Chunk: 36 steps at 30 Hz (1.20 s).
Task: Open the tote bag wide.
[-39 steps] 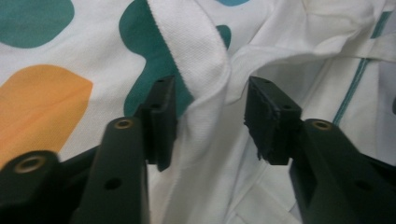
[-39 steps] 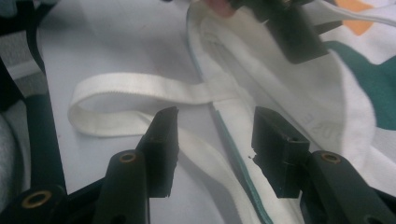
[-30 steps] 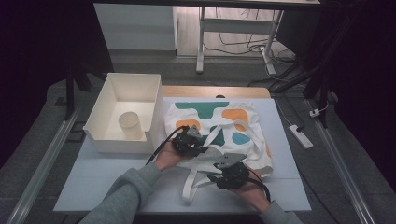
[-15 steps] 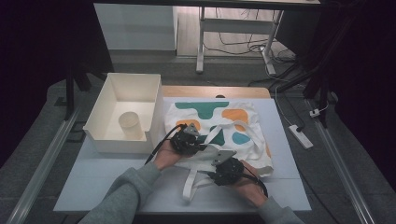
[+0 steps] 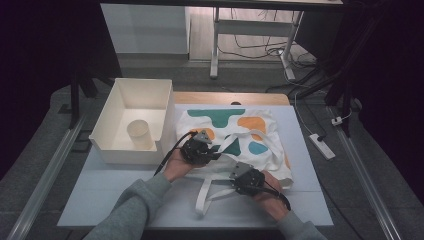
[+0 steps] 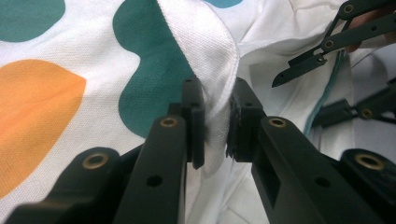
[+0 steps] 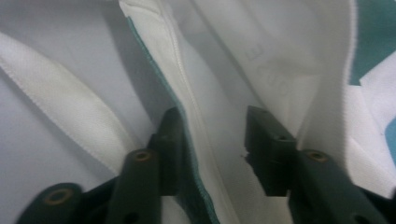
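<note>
**Risk: the bag mouth slipping from a half-made grip**

The tote bag (image 5: 235, 137) lies flat on the table (image 5: 125, 200), beside the white bin (image 5: 131, 120). A fold of its cloth is clamped by the left gripper (image 6: 215, 122). The right gripper (image 7: 212, 140) has just been closing, yet its jaws stand apart around the bag's hem (image 7: 184, 93), unpinched. If a pull is made now, the hem could slide free, or only one layer be caught.
</note>
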Available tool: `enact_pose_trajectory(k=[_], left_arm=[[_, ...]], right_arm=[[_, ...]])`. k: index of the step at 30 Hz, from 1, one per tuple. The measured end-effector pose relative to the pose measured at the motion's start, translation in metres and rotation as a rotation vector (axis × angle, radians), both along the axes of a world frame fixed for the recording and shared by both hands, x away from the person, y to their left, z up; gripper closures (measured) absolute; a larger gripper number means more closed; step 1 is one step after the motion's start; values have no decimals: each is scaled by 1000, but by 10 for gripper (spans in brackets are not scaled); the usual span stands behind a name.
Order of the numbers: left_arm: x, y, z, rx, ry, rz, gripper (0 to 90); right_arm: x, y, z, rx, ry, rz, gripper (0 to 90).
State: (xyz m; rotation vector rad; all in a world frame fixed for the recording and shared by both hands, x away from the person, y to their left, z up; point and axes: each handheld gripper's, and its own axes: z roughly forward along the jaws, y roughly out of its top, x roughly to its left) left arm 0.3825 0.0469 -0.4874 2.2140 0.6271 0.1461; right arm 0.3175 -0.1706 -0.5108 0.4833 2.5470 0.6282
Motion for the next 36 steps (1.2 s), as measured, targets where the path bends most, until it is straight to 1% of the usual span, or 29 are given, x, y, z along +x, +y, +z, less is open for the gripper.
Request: enact_pose_trajectory(k=[1,3,5,8,12,13,15,18,19,21,24,28,31,32,34,36], left_arm=[[0,0,0,0,-1,0,787],[0,0,0,0,-2,2,787],[-1,0,1,-1,-5,1,786],[-1,0,1,-2,-13,2,787],[-1,1,3,-12,-27,15,787],[-1,1,3,-15,-34,20,787],[-1,0,3,-22,-46,34,789],[-1,0,5,-30,-73,56,796],[-1,-1,6,-38,-80,67,799],[-1,1,8,-40,-96,76,804],[0,2,10,-49,-109,93,808],[0,3,13,-61,-115,109,812],[-2,4,17,-64,-133,117,814],[-3,4,18,-64,-141,118,815],[-5,6,22,-73,-157,128,816],[-7,7,26,-81,-176,140,818]], right_arm=[[1,-1,0,15,5,1,671],[1,-2,2,20,6,4,741],[2,-3,2,29,22,10,807],[2,-3,2,29,34,13,861],[2,-3,5,38,40,12,873],[1,-3,6,46,45,11,873],[-1,-4,9,50,40,13,874],[-6,-5,15,69,35,28,875],[-9,-6,17,77,36,32,874],[-13,-7,21,97,36,47,875],[-20,-9,28,128,49,67,875],[-29,-10,34,153,60,92,875],[-34,-13,39,182,82,112,876],[-35,-13,40,198,92,118,876],[-37,-14,43,228,108,127,876],[-41,-15,47,246,120,142,877]])
